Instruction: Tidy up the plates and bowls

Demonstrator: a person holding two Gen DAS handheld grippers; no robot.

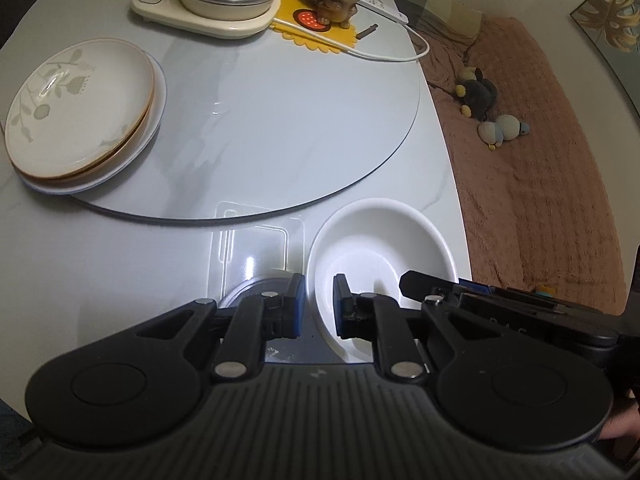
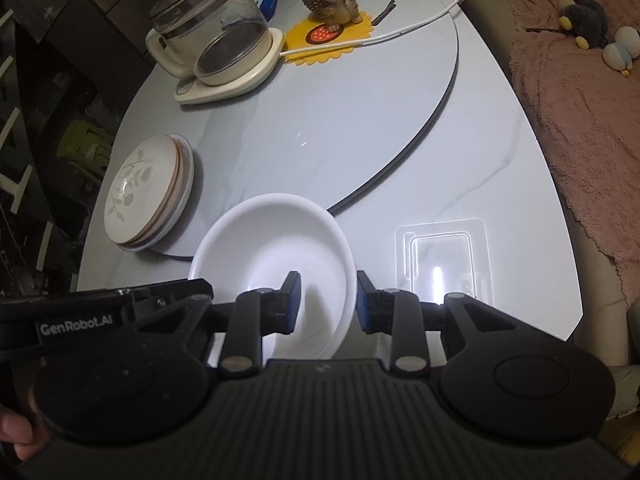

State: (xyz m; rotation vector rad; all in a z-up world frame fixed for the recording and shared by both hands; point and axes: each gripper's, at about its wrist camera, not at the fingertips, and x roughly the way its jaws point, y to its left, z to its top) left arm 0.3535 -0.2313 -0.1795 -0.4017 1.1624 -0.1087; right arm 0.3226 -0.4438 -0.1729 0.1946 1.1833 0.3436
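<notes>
Stack of floral cream ceramic plates (image 1: 80,108) sits well left of and beyond the fingers on the white marble table (image 1: 120,264). Left gripper (image 1: 318,306) pinches the left rim of the plain white shallow bowl (image 1: 380,240), right gripper (image 2: 326,302) its right rim; both narrow, clamped, probably for a level two-handed carry to the stack.

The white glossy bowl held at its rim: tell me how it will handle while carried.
The white glossy bowl looks rigid, so both grippers, left and right, can pinch opposite rims. Its glazed sheen suggests slippery; thin edge grips may slip. Probably ceramic, so likely breakable if dropped.
</notes>
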